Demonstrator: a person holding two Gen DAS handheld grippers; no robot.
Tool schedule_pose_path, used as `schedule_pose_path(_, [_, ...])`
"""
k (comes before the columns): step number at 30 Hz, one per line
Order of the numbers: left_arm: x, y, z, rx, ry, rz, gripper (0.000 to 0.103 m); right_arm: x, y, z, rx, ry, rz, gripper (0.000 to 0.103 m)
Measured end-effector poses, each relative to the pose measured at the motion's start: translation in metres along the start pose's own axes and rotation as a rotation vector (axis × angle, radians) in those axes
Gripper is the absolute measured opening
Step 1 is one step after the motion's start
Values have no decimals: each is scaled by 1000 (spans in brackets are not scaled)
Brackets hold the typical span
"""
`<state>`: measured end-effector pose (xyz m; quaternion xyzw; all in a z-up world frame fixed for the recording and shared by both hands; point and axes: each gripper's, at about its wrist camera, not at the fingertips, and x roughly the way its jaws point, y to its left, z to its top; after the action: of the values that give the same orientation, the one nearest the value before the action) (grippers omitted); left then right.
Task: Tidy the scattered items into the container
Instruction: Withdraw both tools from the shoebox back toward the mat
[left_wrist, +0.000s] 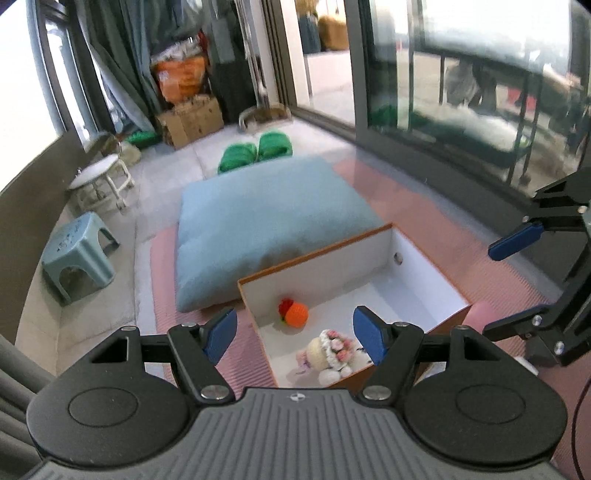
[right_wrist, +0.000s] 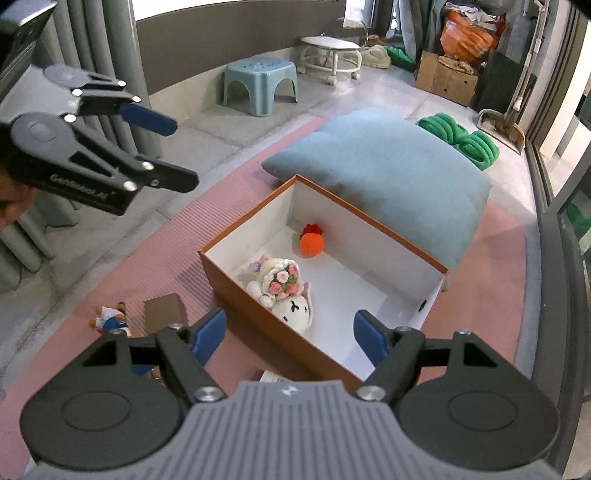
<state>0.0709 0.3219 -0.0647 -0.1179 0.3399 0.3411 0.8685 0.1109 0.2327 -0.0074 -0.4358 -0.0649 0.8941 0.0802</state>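
An orange-sided box with a white inside (left_wrist: 314, 273) (right_wrist: 240, 295) stands on the pink mat. In it lie an orange-and-red crochet ball (left_wrist: 295, 313) (right_wrist: 311, 242) and a cream plush with a pink flower bunch (left_wrist: 330, 350) (right_wrist: 282, 284). Left of the box, on the mat, lie a small doll in blue and white (right_wrist: 110, 319) and a small brown carton (right_wrist: 164, 314). My left gripper (left_wrist: 295, 334) (right_wrist: 184, 155) hangs open above the box's near-left end. Over the box's near side, my right gripper (right_wrist: 290, 339) (left_wrist: 489, 291) is open too. Neither holds anything.
A light-blue cushion (left_wrist: 269, 221) (right_wrist: 388, 173) presses against the box's far side. Green slippers (left_wrist: 258, 149), a teal stool (right_wrist: 258, 85), a white wheeled stool (right_wrist: 330, 55) and cardboard boxes (right_wrist: 447, 77) stand beyond. Glass doors (left_wrist: 461, 92) line the right. A white item (right_wrist: 269, 376) peeks from under my right gripper.
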Motion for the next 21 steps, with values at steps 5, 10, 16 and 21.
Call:
schedule_pose_path(5, [-31,-14,-21,8,-114,7,88,-27,2,-12,16,-35,15,83])
schedule_pose_path(10, [-46,-22,-39,-34,-147,-15,88,-42,10,-28,-4,-37,-10,86])
schedule_pose_path(16, [-51,-33,-64,-67,-116,-99,88,-47,25,-43,-45,-1,-84,87])
schedule_pose_path(21, [-55,-55,-90,6,-118,-162,88,-54,37,-53,-89,-3,-93,88])
